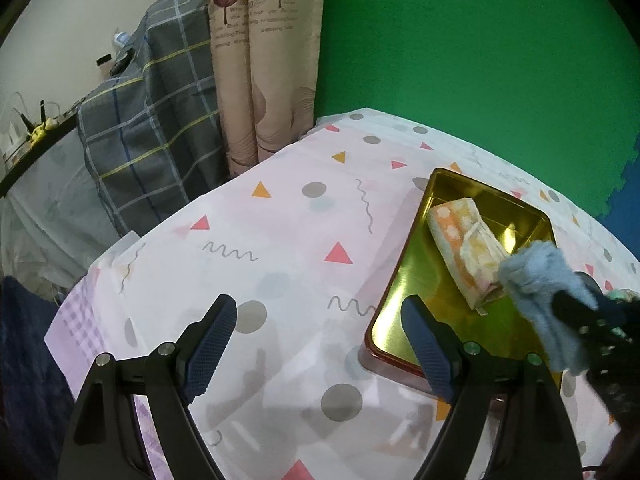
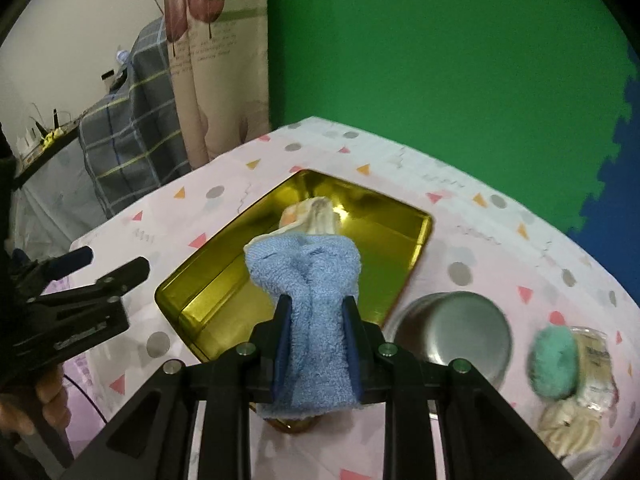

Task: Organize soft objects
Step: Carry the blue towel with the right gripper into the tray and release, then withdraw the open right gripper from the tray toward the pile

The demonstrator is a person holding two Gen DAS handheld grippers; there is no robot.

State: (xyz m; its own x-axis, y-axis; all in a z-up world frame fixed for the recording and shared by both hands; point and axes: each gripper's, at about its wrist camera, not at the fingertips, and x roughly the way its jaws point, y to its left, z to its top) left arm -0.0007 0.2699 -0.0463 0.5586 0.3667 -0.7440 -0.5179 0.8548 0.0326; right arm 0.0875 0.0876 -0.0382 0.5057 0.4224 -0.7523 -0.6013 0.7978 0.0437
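While the right gripper [image 2: 316,312] clenches a folded blue towel [image 2: 304,280] between its two blue pads, the towel's long axis runs from 6 o'clock up to 12 o'clock in the right wrist view, its loose rounded end pointing away over the gold tray [image 2: 208,300]. Its lower end hangs below the fingers and partly hides the tray's near corner. One orange-and-white patterned cloth [image 1: 464,248] already lies inside the tray; in the left wrist view its long axis slants from 10 o'clock to 4 o'clock, and the blue towel covers its near end. From the right wrist only its pale far tip shows past the towel. The left gripper [image 1: 320,344] hovers released, jaws spread wide, nothing between them, over the patterned tablecloth [image 1: 280,240] at the tray's 9 o'clock side.

At 4 o'clock of the tray stands one steel bowl [image 2: 452,332], its near rim cut off by the gripper frame. Further toward 3 o'clock lie one teal fluffy item [image 2: 554,362], one cream cloth [image 2: 568,428] and a clear packet [image 2: 598,364], all blurred and hard to make out; the three touch one another.
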